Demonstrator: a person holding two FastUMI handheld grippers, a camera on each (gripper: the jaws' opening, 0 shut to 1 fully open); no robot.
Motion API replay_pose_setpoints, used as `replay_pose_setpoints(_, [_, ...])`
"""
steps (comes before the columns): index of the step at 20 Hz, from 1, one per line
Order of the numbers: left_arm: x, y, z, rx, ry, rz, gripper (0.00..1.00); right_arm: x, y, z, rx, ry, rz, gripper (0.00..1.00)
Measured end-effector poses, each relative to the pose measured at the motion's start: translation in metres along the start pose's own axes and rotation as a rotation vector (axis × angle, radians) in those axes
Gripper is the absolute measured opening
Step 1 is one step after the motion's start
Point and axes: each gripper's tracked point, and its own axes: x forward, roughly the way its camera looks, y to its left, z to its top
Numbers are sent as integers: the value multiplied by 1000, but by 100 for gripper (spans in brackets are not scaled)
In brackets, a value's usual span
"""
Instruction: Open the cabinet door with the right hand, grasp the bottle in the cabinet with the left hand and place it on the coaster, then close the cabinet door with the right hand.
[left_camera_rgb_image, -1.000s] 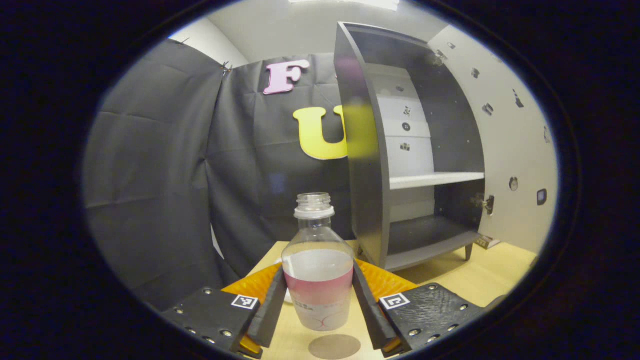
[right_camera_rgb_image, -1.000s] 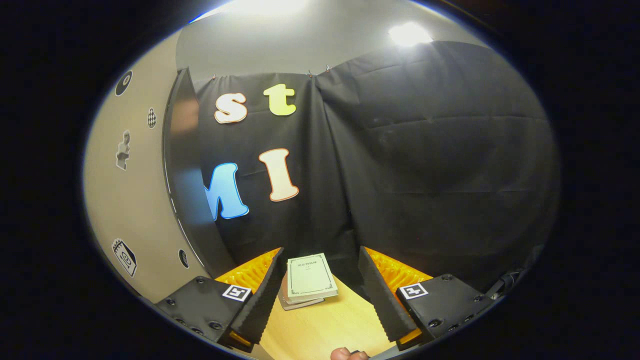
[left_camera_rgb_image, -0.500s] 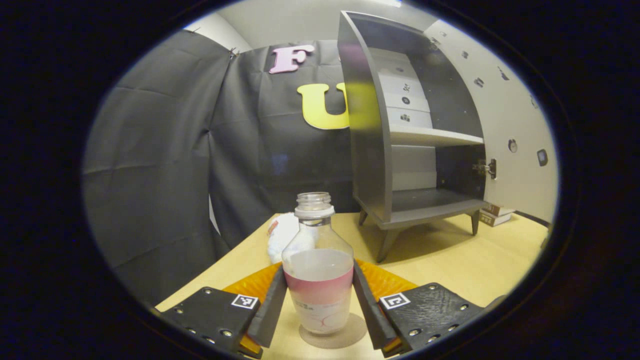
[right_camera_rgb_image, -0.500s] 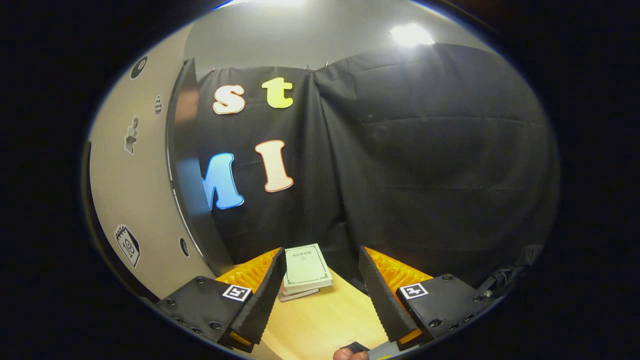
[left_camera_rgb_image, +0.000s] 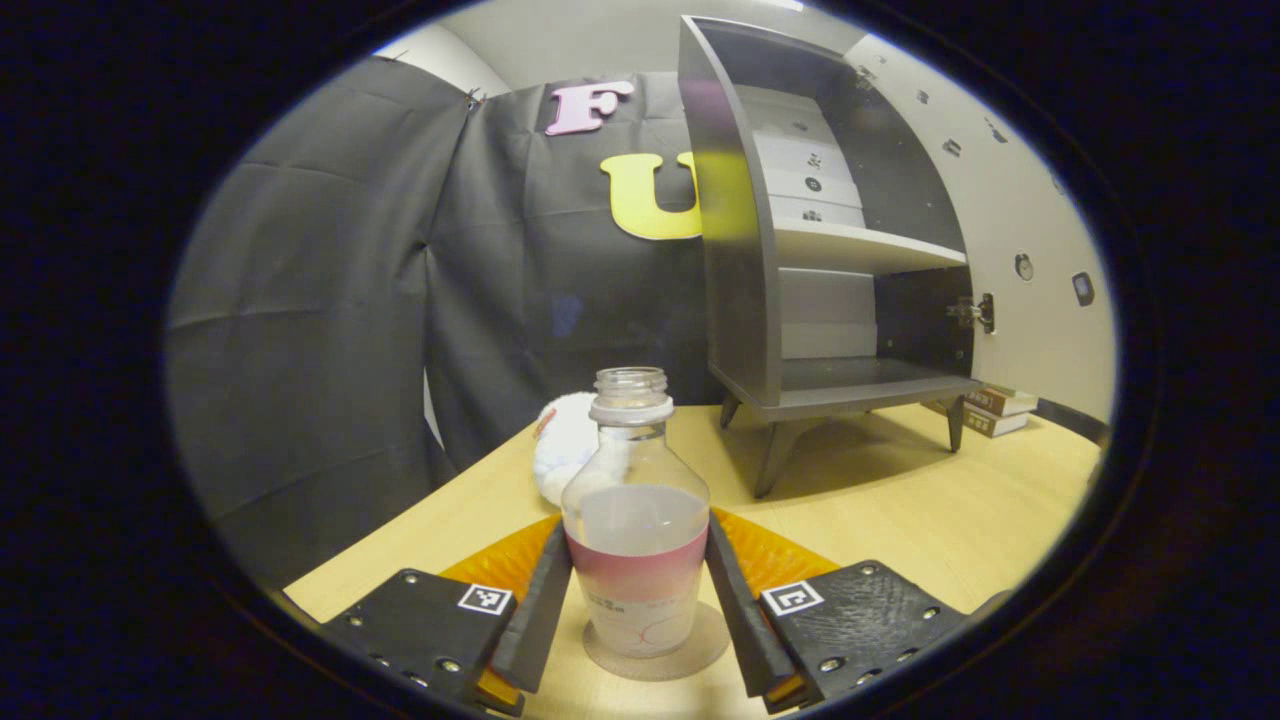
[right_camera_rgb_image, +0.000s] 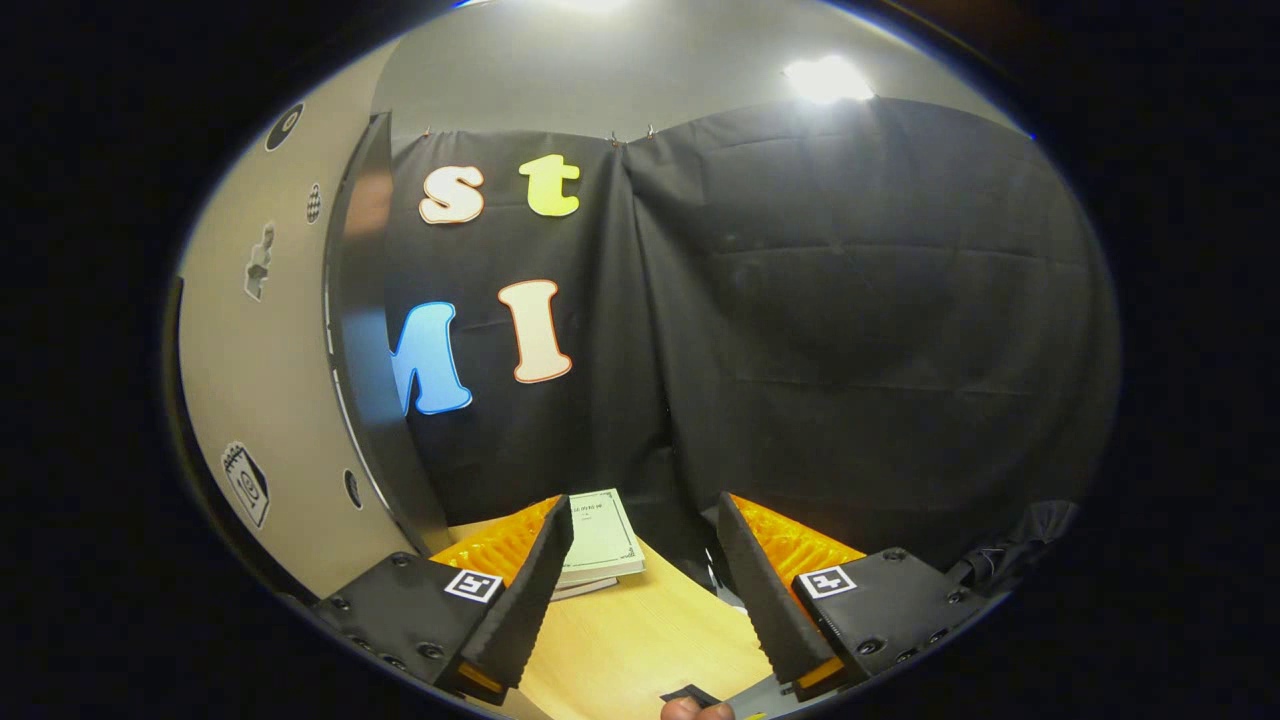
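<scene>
A clear capless bottle (left_camera_rgb_image: 636, 545) with a pink label and some liquid stands upright on a round brown coaster (left_camera_rgb_image: 700, 652) on the wooden table. My left gripper (left_camera_rgb_image: 638, 618) has both fingers pressed against the bottle's sides. The grey cabinet (left_camera_rgb_image: 800, 260) stands behind on short legs, its door (left_camera_rgb_image: 1020, 240) swung open to the right and its shelves bare. In the right gripper view, my right gripper (right_camera_rgb_image: 640, 600) is open with nothing between its fingers, and the open cabinet door (right_camera_rgb_image: 270, 390) is close on its left.
A white fluffy object (left_camera_rgb_image: 565, 450) lies on the table behind the bottle. Stacked books (left_camera_rgb_image: 990, 410) lie under the door's far side, and a stack of books (right_camera_rgb_image: 600, 535) sits ahead of the right gripper. A fingertip (right_camera_rgb_image: 690, 708) shows at the bottom edge.
The bottle has come down in my left gripper from above the coaster onto it. The right gripper has drifted slightly, so the books sit further left between its fingers.
</scene>
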Motion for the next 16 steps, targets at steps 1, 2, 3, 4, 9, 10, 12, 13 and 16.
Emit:
replay_pose_setpoints(1, [-1, 1, -1, 2, 8, 8, 76, 4, -1, -4, 0, 13, 6, 85])
replay_pose_setpoints(2, [-1, 0, 1, 8, 9, 10, 76, 7, -5, -10, -10, 30, 2, 85])
replay_pose_setpoints(3, [-1, -1, 1, 16, 20, 9, 76, 9, -12, -13, -29, 36, -9, 84])
replay_pose_setpoints(4, [0, -2, 2, 15, 28, 10, 78, 9, -19, -14, -48, 29, -20, 92])
replay_pose_setpoints(9, [-12, 15, 14, -7, 40, 81, 76, 12, -44, -38, -18, 80, -17, 92])
replay_pose_setpoints(10, [-17, 16, 24, -3, 25, 84, 84, 14, -49, -45, -3, 99, -17, 92])
replay_pose_setpoints(12, [-19, 9, 44, -6, 6, 68, 84, 16, -60, -65, 21, 144, -26, 85])
replay_pose_setpoints(13, [-22, 8, 51, -10, 0, 65, 84, 14, -65, -70, 31, 155, -31, 93])
replay_pose_setpoints(16, [-40, 9, 73, -11, -12, 89, 87, 14, -77, -76, 53, 153, -42, 92])
